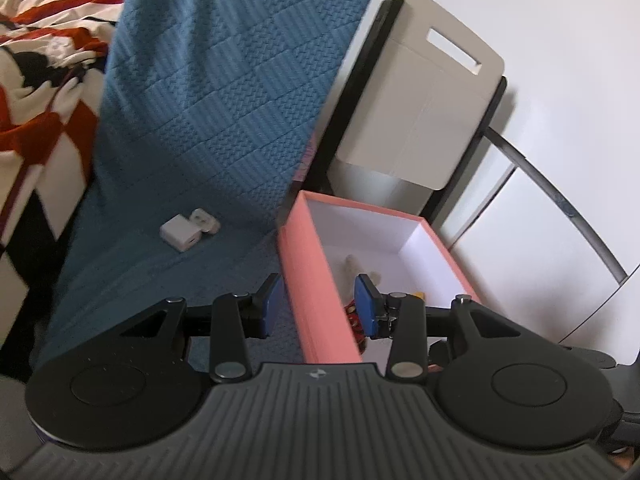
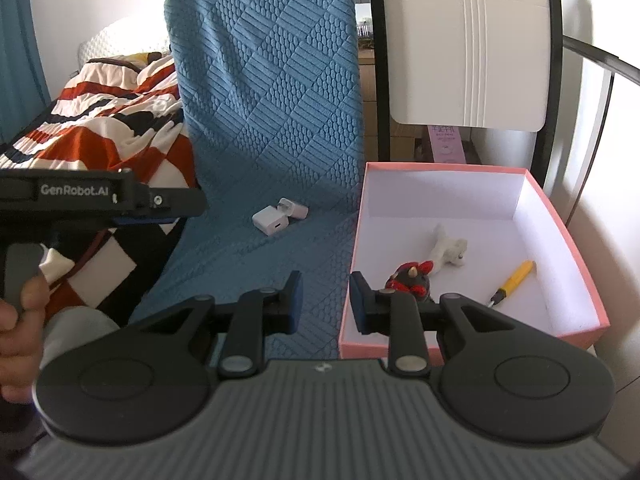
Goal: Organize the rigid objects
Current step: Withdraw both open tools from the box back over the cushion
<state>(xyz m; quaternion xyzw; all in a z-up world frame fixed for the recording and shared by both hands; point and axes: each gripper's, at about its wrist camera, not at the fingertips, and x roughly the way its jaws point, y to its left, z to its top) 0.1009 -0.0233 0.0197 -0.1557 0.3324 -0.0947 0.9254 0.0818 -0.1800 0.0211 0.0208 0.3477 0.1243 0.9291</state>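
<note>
At the far left we found a bed with a striped orange, white and black blanket (image 2: 100,120). At nine o'clock in the right wrist view a hand (image 2: 16,320) gripped the handle of the left tool (image 1: 318,304). Seen from its own camera, that tool stood with its jaws apart and nothing between the blue pads (image 1: 366,304); the near wall of the pink box crossed the gap without touching either pad, as far as we could judge.

Towards the centre we noted a chair draped in a blue quilted cover (image 2: 272,100). On its seat, at about eleven o'clock from the right tool (image 2: 326,300), lay two white chargers (image 2: 280,216), touching each other, well apart from both tools.

The right tool likewise had its jaws parted and held nothing. Its right finger overlapped the box's near left corner in the picture; we could not tell whether it made contact.

At one to two o'clock sat the pink box (image 2: 560,224), open, white inside, just beside the blue seat. Inside it we recorded a red and black toy figure (image 2: 410,278) nearest the tool, a white toy animal (image 2: 446,250) behind it, and a yellow-handled screwdriver (image 2: 514,282) lying towards the right wall.

Behind the box stood a white chair back (image 2: 468,48) with a slot handle.
</note>
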